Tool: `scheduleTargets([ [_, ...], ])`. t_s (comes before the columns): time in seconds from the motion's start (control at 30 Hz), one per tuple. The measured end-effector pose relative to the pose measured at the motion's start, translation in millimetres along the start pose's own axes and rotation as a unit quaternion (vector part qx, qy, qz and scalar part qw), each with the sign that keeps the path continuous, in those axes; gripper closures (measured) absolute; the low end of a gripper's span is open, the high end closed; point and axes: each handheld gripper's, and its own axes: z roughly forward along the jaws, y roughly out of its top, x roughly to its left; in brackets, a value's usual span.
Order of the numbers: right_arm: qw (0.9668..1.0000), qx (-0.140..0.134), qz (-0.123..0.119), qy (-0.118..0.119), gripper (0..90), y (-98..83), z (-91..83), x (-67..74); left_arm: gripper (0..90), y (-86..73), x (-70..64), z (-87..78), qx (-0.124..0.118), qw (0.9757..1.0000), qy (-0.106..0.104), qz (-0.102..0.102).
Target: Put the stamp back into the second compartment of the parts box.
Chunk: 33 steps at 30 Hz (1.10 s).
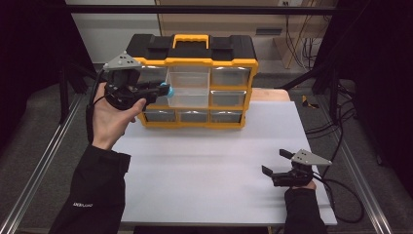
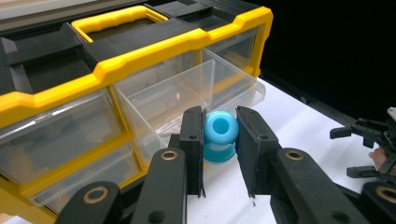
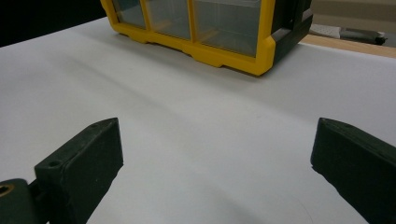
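A yellow and black organizer box (image 1: pixel 195 83) with clear drawers stands at the back of the white table. Its top middle drawer (image 1: pixel 188 87) is pulled out and looks empty (image 2: pixel 173 100). My left gripper (image 1: pixel 165 90) is raised at the drawer's left edge, shut on a light blue spool-shaped part (image 2: pixel 219 140) that sits between its pads, just in front of the drawer. My right gripper (image 1: pixel 275 162) rests low near the table's front right, open with nothing between its pads (image 3: pixel 79 163), facing the box (image 3: pixel 219 28).
The white tabletop (image 1: pixel 204 161) stretches bare between the box and the front edge. Metal rails run along both sides of the table, and cables lie on the floor at the right (image 1: pixel 336 122).
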Motion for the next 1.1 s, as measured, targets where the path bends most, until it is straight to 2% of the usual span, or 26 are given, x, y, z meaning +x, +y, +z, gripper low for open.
scheduleTargets([
  [0.47,1.0000,0.000,0.000,0.000,2.6,-0.1,0.2,0.0,72.1,12.6,4.1,9.7,-0.003,0.9999,0.011,-0.003],
  [0.73,1.0000,-0.001,0.000,0.001,2.6,0.0,0.0,-0.2,72.1,18.4,7.3,21.0,0.002,0.9998,0.019,-0.005],
  [0.8,1.0000,-0.001,0.000,0.001,2.6,0.0,0.1,-0.3,72.1,18.8,7.5,23.3,-0.001,0.9998,0.016,-0.010],
  [0.87,1.0000,0.000,-0.001,0.001,2.6,0.0,0.2,-0.2,72.1,19.2,7.6,25.4,0.000,0.9998,0.021,-0.004],
  [1.1,1.0000,-0.002,-0.001,0.001,2.6,0.0,0.1,-0.2,72.2,20.8,9.8,34.9,0.001,0.9995,0.029,-0.007],
])
